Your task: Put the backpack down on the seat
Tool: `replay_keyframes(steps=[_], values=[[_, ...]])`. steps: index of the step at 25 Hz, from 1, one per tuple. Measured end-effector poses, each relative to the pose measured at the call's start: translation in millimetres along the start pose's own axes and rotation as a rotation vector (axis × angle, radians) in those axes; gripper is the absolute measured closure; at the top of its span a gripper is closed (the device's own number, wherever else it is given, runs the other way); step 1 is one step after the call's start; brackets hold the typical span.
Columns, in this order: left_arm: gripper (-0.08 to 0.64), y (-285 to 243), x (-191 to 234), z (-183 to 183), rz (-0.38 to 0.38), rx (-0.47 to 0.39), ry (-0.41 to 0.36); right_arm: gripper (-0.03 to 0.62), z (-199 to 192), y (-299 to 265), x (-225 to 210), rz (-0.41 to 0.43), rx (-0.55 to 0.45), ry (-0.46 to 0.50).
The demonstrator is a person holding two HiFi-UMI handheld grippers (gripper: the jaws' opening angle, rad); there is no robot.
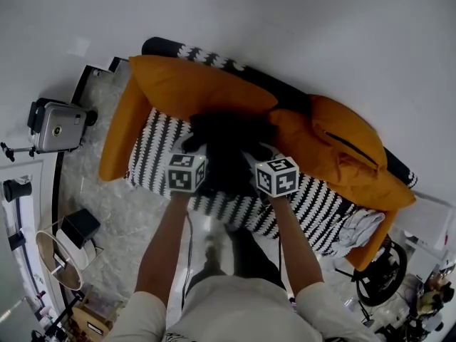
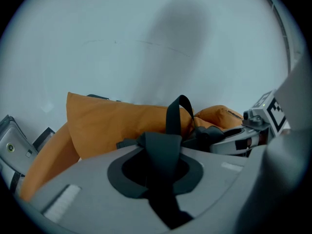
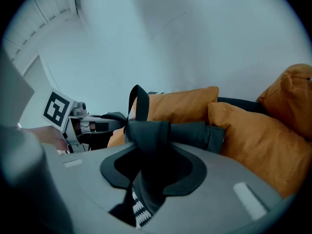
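**Jaws shut tight on two straps**

Jaws of the left gripper (image 2: 161,174) are clamped on the left strap (image 2: 163,147) of the black backpack (image 1: 226,148). Jaws of the right gripper (image 3: 152,174) are clamped on the right strap (image 3: 146,130). The backpack is over the middle of the black and white seat (image 1: 320,199). I cannot tell if it rests there. Big orange cushions (image 1: 189,84) lie behind it. The two grippers are side by side, close together, at the front of the seat.
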State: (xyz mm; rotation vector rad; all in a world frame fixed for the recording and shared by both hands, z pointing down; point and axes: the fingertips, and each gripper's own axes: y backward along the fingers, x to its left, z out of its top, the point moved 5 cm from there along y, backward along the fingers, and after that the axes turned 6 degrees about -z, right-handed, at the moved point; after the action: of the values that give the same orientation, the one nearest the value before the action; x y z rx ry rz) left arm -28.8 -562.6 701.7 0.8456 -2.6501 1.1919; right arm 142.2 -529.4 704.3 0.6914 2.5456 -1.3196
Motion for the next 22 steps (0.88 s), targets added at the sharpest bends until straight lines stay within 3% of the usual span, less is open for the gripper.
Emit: replay_keyframes(steps=[2, 5, 8, 18, 22], values=[[0.481, 5, 3, -3, 0.027, 0.019, -0.007, 0.45, -4, 1, 3, 0.002, 0.017, 0.001], [0.372, 14, 10, -11, 0.078, 0.077, -0.019, 0.37, -13, 4, 7, -0.004, 0.04, -0.012], [0.319, 22, 7, -25, 0.058, 0.14, -0.015, 0.319, -22, 12, 8, -0.015, 0.038, -0.029], [0.31, 46, -5, -59, 0.034, 0.12, 0.031, 0.29, -43, 47, 18, -0.048, -0.006, -0.115], [0.308, 52, -3, -73, 0.016, 0.096, 0.106, 0.293, -57, 60, 23, -0.062, -0.003, -0.107]])
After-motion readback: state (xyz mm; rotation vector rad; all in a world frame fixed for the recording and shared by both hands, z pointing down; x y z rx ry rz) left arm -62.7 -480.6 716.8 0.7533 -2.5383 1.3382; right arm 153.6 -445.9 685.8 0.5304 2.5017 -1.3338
